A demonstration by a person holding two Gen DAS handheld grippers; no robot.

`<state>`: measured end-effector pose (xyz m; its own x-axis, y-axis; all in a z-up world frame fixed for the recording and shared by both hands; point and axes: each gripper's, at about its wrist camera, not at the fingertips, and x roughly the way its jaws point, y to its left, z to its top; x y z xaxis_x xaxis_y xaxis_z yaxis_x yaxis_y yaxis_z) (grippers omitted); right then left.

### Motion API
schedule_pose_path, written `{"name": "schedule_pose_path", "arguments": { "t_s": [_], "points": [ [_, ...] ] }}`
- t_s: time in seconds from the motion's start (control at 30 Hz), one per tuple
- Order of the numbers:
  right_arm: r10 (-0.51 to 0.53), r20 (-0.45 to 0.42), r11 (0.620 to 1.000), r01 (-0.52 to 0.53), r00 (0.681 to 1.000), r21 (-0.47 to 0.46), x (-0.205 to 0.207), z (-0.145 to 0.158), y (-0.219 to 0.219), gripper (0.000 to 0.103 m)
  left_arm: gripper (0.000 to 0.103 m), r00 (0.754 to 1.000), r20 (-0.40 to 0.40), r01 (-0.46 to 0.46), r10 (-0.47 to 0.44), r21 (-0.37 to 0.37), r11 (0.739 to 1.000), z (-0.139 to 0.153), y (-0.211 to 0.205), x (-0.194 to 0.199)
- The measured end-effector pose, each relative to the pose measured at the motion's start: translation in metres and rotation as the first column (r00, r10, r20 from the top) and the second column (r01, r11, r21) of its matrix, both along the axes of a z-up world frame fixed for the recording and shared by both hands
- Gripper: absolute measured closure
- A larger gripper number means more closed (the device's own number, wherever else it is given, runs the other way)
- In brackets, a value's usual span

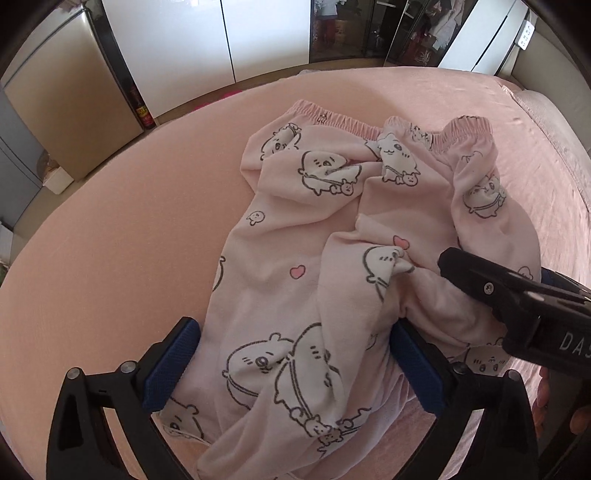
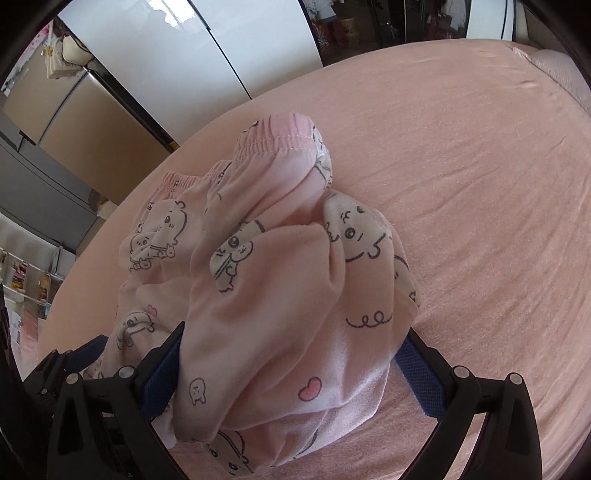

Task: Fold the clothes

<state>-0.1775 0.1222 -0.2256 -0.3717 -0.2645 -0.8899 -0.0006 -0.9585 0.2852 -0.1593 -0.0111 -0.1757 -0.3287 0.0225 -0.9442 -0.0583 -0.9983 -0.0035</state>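
Pink pyjama trousers (image 1: 295,236) with cartoon animal prints lie crumpled on the pink bed (image 1: 110,240), elastic waistband (image 1: 343,120) at the far end. My left gripper (image 1: 291,365) is open, its blue pads on either side of a bunched leg. My right gripper (image 2: 291,373) is also open, with a mound of the trousers (image 2: 280,280) between its blue pads; its black body shows in the left wrist view (image 1: 517,299) at the right, over the cloth.
The pink sheet (image 2: 480,184) spreads wide to the right and far side. White wardrobe doors (image 1: 221,37), a beige fridge (image 1: 70,96) and a dark glass cabinet (image 1: 369,29) stand beyond the bed's far edge.
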Motion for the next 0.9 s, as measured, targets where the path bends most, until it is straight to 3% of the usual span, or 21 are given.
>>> {"name": "schedule_pose_path", "arguments": {
  "t_s": [0.13,0.33,0.6,0.7,0.77,0.83,0.9],
  "points": [
    [0.032,0.014,0.997,-0.033,0.999,0.075,-0.002,-0.002,-0.011,0.000,0.000,1.000,-0.004,-0.018,0.018,0.022,1.000,-0.002,-0.001,0.006],
    [0.005,0.007,0.997,-0.006,1.000,0.082,-0.002,-0.003,-0.011,0.000,0.000,0.997,-0.015,-0.069,0.070,0.041,0.997,-0.004,0.000,0.016],
    [-0.014,-0.062,0.997,0.019,0.998,0.070,0.028,-0.007,-0.005,0.001,0.000,0.991,-0.080,-0.100,0.103,0.043,0.994,-0.001,0.004,0.038],
    [-0.031,-0.077,0.997,0.036,0.997,0.064,0.033,-0.004,-0.005,0.009,0.000,0.987,-0.090,-0.131,0.133,0.021,0.991,0.001,0.010,0.046],
    [-0.036,-0.092,0.998,0.040,0.995,0.047,0.037,-0.002,-0.006,0.019,0.009,0.985,-0.093,-0.142,0.143,0.018,0.990,0.004,0.014,0.051],
    [-0.013,-0.107,0.999,0.017,0.994,0.043,0.041,0.000,-0.011,0.029,0.034,0.986,-0.092,-0.137,0.140,0.044,0.990,0.004,0.012,0.052],
    [0.007,-0.120,0.999,-0.003,0.993,0.036,0.044,0.002,-0.014,0.044,0.048,0.987,-0.099,-0.124,0.128,0.048,0.991,0.008,0.019,0.056]
  ]
}}
